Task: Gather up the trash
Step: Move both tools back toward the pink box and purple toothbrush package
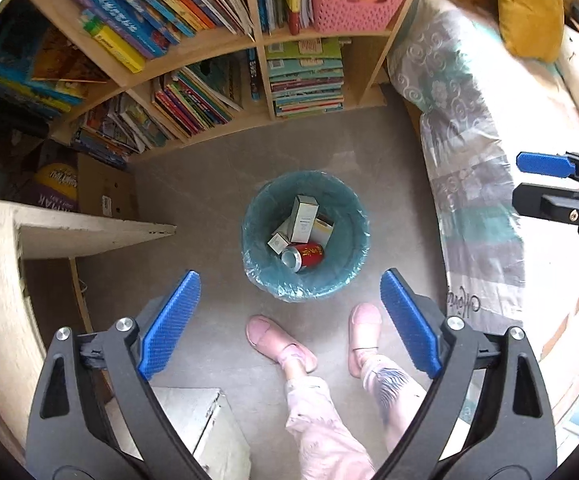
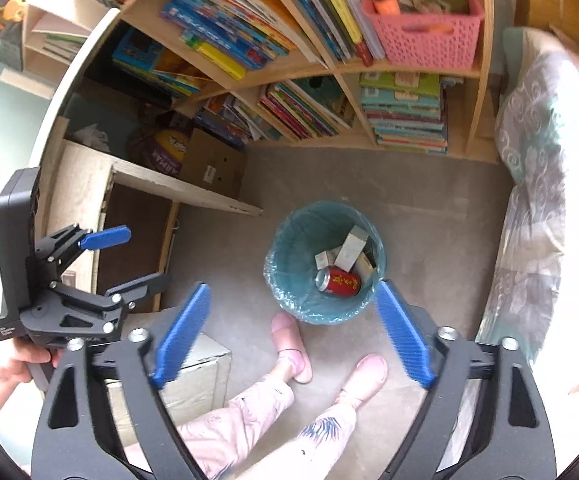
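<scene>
Red and silver, the drink can [image 1: 303, 255] lies on its side at the bottom of the teal-lined bin [image 1: 359, 216], with a tall pale carton [image 1: 304, 218] and two smaller boxes [image 1: 278, 242] leaning just behind it. That bin stands on the grey floor [image 1: 193, 184] between the bookshelf [image 1: 257, 42] and my operator's pink slippers [image 1: 265, 334], with the bed [image 1: 465, 128] off to one side. My left gripper [image 1: 289, 320] hangs above the bin with its blue pads spread wide and nothing between them; my right gripper [image 2: 293, 334] is equally wide and empty. I judge the drop-off done for these pieces. No loose trash shows on the floor in either view, so next I need to look around for more before reaching down again.
</scene>
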A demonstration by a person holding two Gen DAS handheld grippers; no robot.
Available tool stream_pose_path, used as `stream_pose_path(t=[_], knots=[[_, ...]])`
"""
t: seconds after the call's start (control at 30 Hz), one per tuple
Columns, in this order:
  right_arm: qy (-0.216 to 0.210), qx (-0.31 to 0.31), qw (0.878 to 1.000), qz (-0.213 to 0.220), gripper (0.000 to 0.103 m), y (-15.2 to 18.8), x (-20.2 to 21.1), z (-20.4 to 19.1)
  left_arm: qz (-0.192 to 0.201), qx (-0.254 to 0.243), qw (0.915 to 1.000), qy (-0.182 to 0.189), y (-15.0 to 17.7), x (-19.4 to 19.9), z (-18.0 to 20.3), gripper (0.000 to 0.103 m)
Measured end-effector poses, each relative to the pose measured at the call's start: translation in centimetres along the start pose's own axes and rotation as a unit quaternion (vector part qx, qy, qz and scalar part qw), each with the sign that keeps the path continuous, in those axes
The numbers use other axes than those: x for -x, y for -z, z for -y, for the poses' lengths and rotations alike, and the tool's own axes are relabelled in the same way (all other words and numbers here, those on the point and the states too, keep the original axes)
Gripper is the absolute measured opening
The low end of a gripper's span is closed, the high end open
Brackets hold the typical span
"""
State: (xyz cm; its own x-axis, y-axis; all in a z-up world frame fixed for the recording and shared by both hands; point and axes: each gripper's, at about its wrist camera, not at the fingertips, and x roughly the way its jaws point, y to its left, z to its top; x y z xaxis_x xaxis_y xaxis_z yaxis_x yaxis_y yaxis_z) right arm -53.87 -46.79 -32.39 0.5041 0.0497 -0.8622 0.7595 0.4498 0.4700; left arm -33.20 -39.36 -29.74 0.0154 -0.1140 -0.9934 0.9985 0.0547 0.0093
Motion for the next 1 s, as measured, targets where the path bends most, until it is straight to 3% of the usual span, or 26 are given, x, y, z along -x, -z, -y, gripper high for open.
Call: stream_pose_path(t=[0.27, 0.43, 0.67, 1.0], knots=[[0.003, 0.071, 0.997, -0.005, 0.089, -1.7, 4.4, -5.3, 0.031, 0.045, 0.9984, -0.015, 2.8, 6.9, -2.0, 0.096], [0.004, 0.128, 0.992, -0.021, 0.091, -3.4, 5.4, -9.9, 0.049, 0.108, 0.9924, -0.033, 5.5, 10.5, -5.0, 0.096], [-0.037, 0.222, 0.974, -0.012, 0.091, -5.6, 6.6, -18.1, 0.076, 0.192, 0.9765, -0.06, 9.0, 15.3, -10.1, 0.096], [-0.098, 0.344, 0.934, -0.021, 0.091, -8.7, 6.1, -29.7, 0.104, 0.298, 0.9412, -0.121, 15.1, 20.8, -18.5, 0.096]])
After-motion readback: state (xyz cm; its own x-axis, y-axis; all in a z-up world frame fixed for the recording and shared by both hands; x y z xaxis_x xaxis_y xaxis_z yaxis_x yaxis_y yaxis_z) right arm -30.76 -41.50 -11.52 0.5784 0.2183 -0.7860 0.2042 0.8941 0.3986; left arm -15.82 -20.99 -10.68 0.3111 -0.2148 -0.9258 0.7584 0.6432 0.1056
